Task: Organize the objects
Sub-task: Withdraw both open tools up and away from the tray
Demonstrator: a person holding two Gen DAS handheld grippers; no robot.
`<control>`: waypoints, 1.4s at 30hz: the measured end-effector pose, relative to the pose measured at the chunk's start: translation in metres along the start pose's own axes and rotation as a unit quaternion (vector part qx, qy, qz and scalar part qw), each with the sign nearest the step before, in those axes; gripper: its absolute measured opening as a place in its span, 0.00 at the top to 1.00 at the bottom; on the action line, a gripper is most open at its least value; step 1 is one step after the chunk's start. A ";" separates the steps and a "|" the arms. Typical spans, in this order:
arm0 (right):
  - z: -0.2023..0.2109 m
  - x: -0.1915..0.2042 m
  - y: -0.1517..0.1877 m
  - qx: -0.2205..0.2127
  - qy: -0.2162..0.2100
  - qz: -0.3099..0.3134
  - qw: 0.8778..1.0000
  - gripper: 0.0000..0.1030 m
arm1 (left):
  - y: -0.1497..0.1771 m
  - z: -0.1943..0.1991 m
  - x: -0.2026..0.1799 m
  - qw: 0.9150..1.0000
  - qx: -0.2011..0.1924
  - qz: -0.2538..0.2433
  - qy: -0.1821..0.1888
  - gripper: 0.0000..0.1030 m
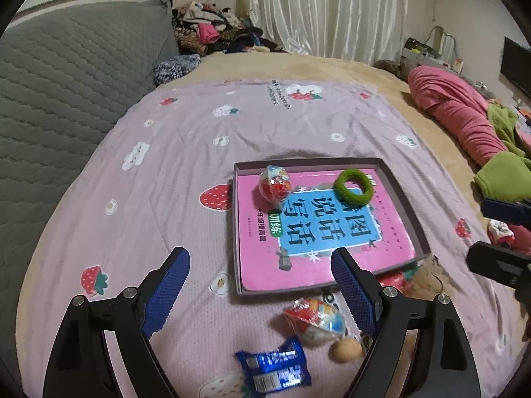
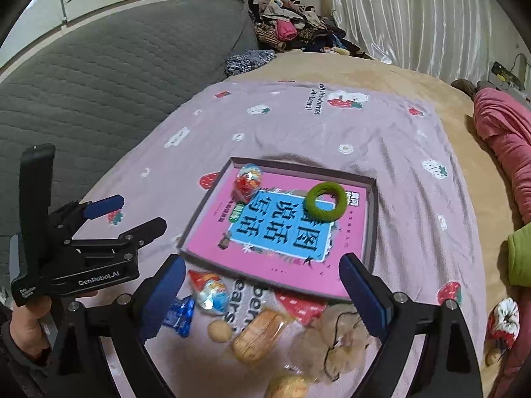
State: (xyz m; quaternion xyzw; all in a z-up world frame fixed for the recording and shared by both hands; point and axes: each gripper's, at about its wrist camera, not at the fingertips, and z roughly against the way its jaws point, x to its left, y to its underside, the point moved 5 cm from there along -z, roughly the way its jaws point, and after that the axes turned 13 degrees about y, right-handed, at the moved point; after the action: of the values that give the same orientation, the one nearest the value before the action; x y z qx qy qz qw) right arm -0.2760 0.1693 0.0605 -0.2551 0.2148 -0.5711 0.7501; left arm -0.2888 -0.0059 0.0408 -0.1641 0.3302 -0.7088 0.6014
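A shallow grey box (image 1: 236, 232) (image 2: 371, 225) on the pink strawberry blanket holds a pink book (image 1: 318, 229) (image 2: 275, 229), a red wrapped candy (image 1: 274, 184) (image 2: 247, 180) and a green ring (image 1: 353, 186) (image 2: 325, 202). In front of the box lie a colourful candy packet (image 1: 315, 318) (image 2: 209, 292), a blue wrapper (image 1: 275, 369) (image 2: 179, 315), a walnut (image 1: 346, 350) (image 2: 219, 330), a biscuit pack (image 2: 259, 335) and a beige pouch (image 2: 338, 341). My left gripper (image 1: 262, 288) (image 2: 132, 215) is open and empty above the blanket. My right gripper (image 2: 262, 288) is open and empty above the loose items.
A grey quilted sofa cushion (image 1: 66, 76) lies to the left. Piled clothes (image 1: 205, 30) sit at the back. Pink and green garments (image 1: 464, 119) lie along the right. A red-white pouch (image 2: 502, 318) sits at the right edge.
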 end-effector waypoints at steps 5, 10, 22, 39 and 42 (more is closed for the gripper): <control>0.015 0.002 0.012 -0.002 -0.007 -0.016 1.000 0.05 | 0.010 0.025 -0.007 1.000 -0.008 -0.008 -0.003 0.15; 0.030 0.004 0.021 -0.006 -0.010 -0.017 1.000 0.02 | 0.022 0.043 -0.009 1.000 -0.011 -0.001 -0.001 0.15; 0.059 0.012 0.033 -0.026 0.005 0.000 1.000 0.01 | 0.049 0.054 -0.021 1.000 0.004 -0.006 0.004 0.15; 0.079 0.011 0.069 -0.039 0.051 0.017 0.998 0.01 | 0.099 0.058 -0.018 1.000 0.013 0.008 0.018 0.15; 0.087 0.009 0.077 -0.049 0.060 0.019 0.997 0.01 | 0.108 0.058 -0.020 1.000 0.016 0.008 0.016 0.15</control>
State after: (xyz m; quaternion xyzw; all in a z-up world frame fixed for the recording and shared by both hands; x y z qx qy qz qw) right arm -0.1629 0.1890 0.0791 -0.2526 0.2915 -0.5599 0.7334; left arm -0.1678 -0.0089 0.0147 -0.1402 0.3298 -0.7115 0.6044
